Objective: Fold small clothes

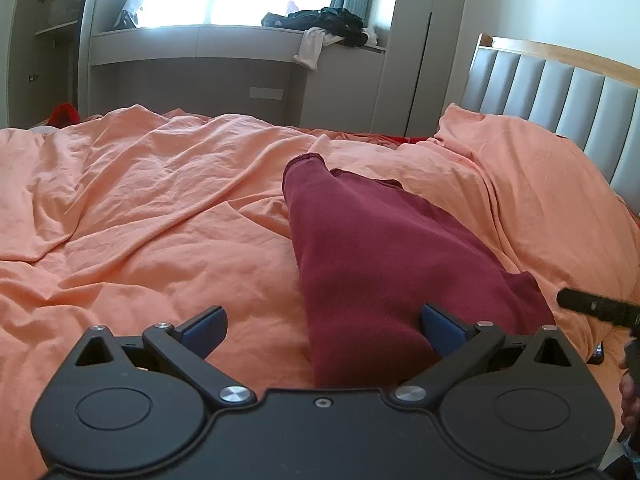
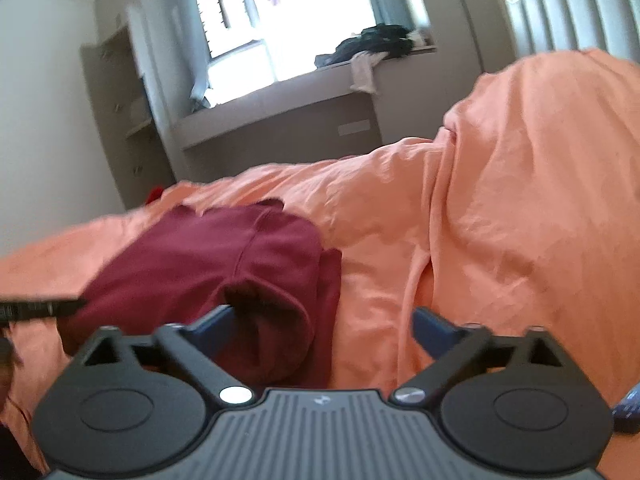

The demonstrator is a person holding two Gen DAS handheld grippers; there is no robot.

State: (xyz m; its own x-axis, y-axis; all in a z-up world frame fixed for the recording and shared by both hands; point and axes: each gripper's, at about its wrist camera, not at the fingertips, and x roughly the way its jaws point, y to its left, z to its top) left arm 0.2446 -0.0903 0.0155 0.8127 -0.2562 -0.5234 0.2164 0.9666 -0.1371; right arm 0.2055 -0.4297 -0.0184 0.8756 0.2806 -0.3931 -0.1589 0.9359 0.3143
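Maroon garment (image 1: pixel 372 248) lying on the orange bedsheet (image 1: pixel 160 208), stretching away from the left claw (image 1: pixel 324 330) toward the headboard (image 1: pixel 560 96) side of the bed, looking already doubled lengthwise with raw hems at the far end. Near end bunching into a thick rolled lump in the right wrist view (image 2: pixel 224 276), not flat.

Left claw hovering with jaws spread wide, near edge of the garment sitting between the pads but not being pinched. Right claw (image 2: pixel 322 332) also spread wide, holding nothing, left pad just over the rolled maroon lump, right pad over bare sheet. Right view blurring, likely moving.

Risks, judging from here:
- Pinching sheet along with garment: bedsheet wrinkling heavily and lying right under the fabric, so closing low probably dragging bedding up too.
- Grabbing only the top layer of the doubled cloth, causing layers sliding apart and the fold skewing.
- Rolled lump staying trapped inside the next fold, giving a bulky, crooked result.
- Soft uneven bed giving no firm backing, so creases probably not holding.
- Two claws working close together, the other one's body showing at each frame edge; bumping possible.

Pillow mound (image 2: pixel 532 184) under the sheet rising just beside the garment, limiting flat room. Clothes pile (image 1: pixel 320 24) on the window ledge well apart.
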